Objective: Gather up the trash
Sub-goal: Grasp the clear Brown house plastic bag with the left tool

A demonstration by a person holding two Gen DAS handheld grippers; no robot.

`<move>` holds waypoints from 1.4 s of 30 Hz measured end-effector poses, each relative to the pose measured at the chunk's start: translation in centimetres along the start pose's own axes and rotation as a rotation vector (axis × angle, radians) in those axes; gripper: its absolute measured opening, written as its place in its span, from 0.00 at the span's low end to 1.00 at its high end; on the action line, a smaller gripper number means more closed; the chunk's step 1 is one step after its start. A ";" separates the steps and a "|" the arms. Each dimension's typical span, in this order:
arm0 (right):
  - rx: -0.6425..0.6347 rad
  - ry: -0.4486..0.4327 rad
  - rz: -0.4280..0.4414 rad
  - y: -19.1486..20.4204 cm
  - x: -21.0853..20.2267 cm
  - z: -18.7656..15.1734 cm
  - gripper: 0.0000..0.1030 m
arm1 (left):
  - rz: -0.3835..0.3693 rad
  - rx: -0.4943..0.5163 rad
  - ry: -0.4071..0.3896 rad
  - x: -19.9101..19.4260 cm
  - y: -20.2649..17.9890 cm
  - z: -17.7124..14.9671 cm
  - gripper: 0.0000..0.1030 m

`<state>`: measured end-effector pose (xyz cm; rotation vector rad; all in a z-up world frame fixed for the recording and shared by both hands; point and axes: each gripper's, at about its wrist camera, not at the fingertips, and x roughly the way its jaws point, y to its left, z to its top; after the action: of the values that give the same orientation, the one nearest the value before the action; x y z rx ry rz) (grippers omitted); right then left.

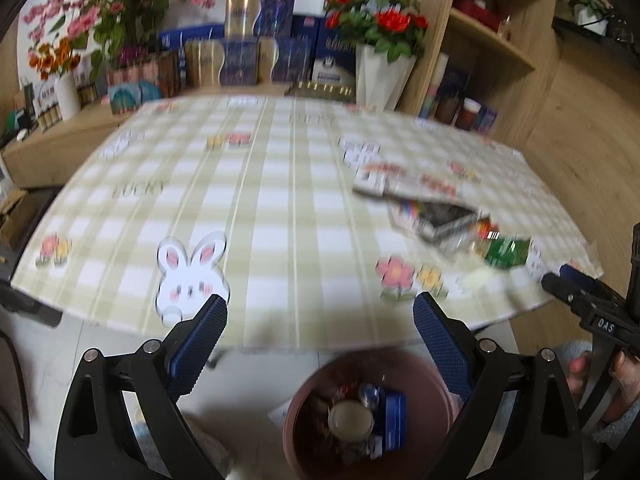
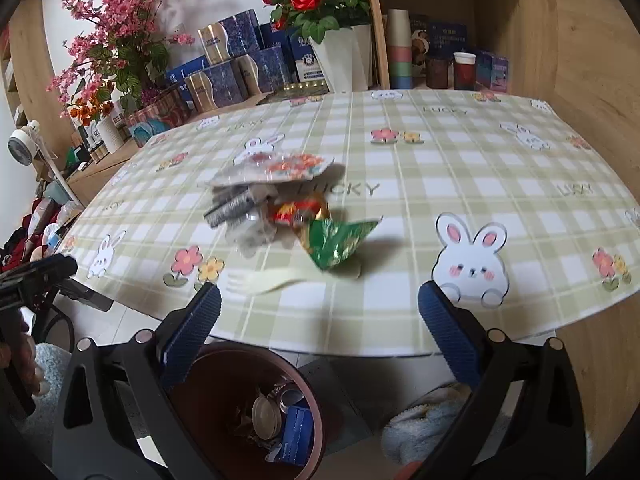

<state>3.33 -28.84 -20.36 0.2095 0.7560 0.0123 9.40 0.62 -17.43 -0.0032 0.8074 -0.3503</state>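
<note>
We are in a home living or dining room: a bunny-print checked cloth [image 2: 400, 208] covers the surface, with potted red roses [image 2: 316, 0], wooden shelves [image 1: 492, 32] and stacked gift boxes [image 2: 228, 64] behind.

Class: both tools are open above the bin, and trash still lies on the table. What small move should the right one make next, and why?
Probably move the right tool forward to the cream plastic fork. It lies nearest the table edge, just ahead of the open tool, in front of the green wrapper. The bin waits directly below for the drop.
</note>
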 end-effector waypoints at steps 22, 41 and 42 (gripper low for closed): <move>-0.024 0.044 -0.045 -2.7 1.7 2.0 0.94 | -0.032 0.072 0.012 1.9 -3.9 2.6 0.89; 0.009 0.082 -0.012 -6.3 3.8 2.7 0.94 | -0.148 0.065 0.138 9.8 -10.9 6.2 0.89; 0.009 0.083 -0.012 -6.4 3.9 2.9 0.94 | -0.152 0.047 0.144 10.2 -10.7 6.6 0.89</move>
<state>7.69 -35.31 -22.19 0.2139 0.8398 0.0064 17.30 -13.47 -18.57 0.0049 0.9443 -0.5181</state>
